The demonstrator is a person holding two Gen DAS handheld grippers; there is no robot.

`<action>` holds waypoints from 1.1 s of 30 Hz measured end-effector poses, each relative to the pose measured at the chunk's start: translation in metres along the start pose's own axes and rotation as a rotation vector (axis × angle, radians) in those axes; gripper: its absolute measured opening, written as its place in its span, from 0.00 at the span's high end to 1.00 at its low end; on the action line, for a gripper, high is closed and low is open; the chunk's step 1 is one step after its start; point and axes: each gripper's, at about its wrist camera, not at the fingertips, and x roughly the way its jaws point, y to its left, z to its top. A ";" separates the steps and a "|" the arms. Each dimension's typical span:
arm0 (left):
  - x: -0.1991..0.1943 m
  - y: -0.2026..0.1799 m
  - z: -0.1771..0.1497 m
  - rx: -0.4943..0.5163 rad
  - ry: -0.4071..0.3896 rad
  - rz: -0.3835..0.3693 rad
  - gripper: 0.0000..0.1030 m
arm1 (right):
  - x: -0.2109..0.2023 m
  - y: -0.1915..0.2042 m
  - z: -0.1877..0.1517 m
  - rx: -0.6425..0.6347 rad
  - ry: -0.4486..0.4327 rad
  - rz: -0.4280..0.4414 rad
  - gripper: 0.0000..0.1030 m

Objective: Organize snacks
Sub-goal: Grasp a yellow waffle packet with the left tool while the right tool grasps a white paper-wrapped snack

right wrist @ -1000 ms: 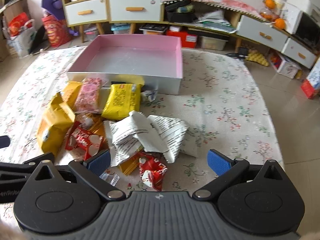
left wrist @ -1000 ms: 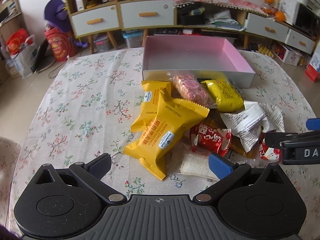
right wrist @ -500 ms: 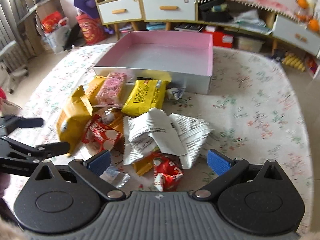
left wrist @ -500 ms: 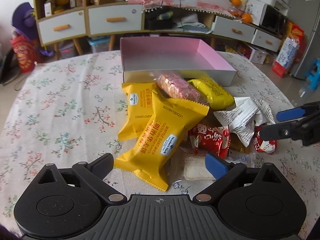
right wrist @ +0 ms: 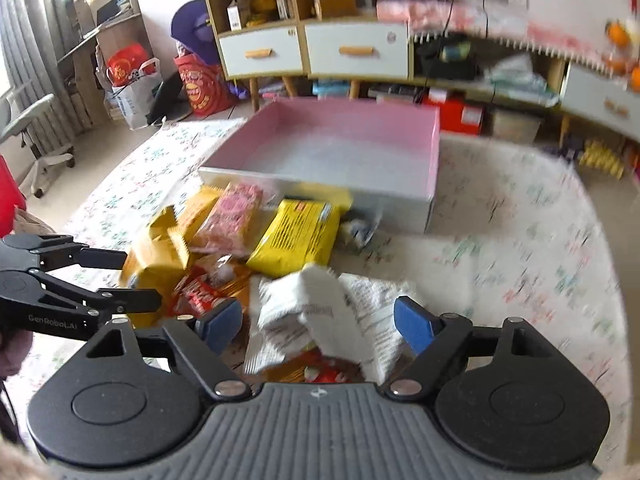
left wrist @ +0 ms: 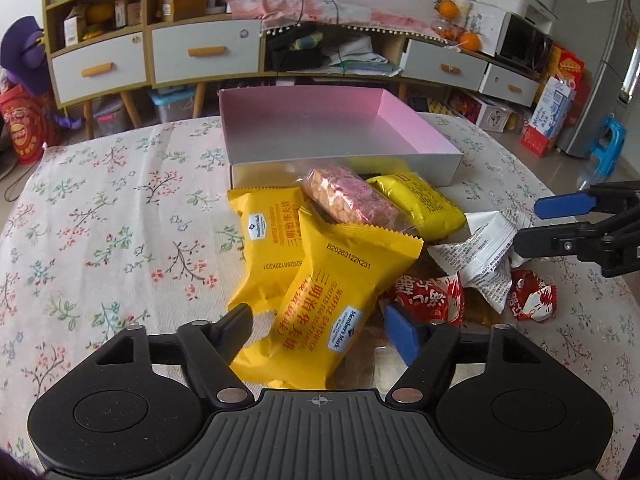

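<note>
Left gripper closing around yellow pack, right gripper around white pack; neither yet pinched. Empty box beyond. Risk: slippery wrappers squirting free, neighbours dragged along.

One pink-lined box stood at upper centre of the left wrist view. Below it lay two orange-yellow waffle sandwich packs, one bright yellow pack and one pink-speckled clear pack. Two white printed wrappers lay at centre right, and two red packets sat below them, lower right of centre. Two pairs of tongs were in the frames. How many more snacks hid under the pile could not be told.
</note>
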 end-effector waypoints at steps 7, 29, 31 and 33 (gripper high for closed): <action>0.012 0.003 -0.002 0.011 0.028 -0.001 0.41 | 0.018 0.006 -0.001 -0.041 0.046 0.063 0.26; 0.012 -0.001 -0.003 0.017 0.021 0.074 0.63 | 0.041 0.054 -0.020 -0.393 0.029 -0.131 0.37; 0.011 0.000 -0.003 0.007 0.022 0.074 0.63 | 0.041 0.055 -0.020 -0.394 0.026 -0.135 0.41; 0.010 0.001 -0.002 0.001 0.022 0.073 0.64 | 0.040 0.052 -0.018 -0.379 0.030 -0.124 0.44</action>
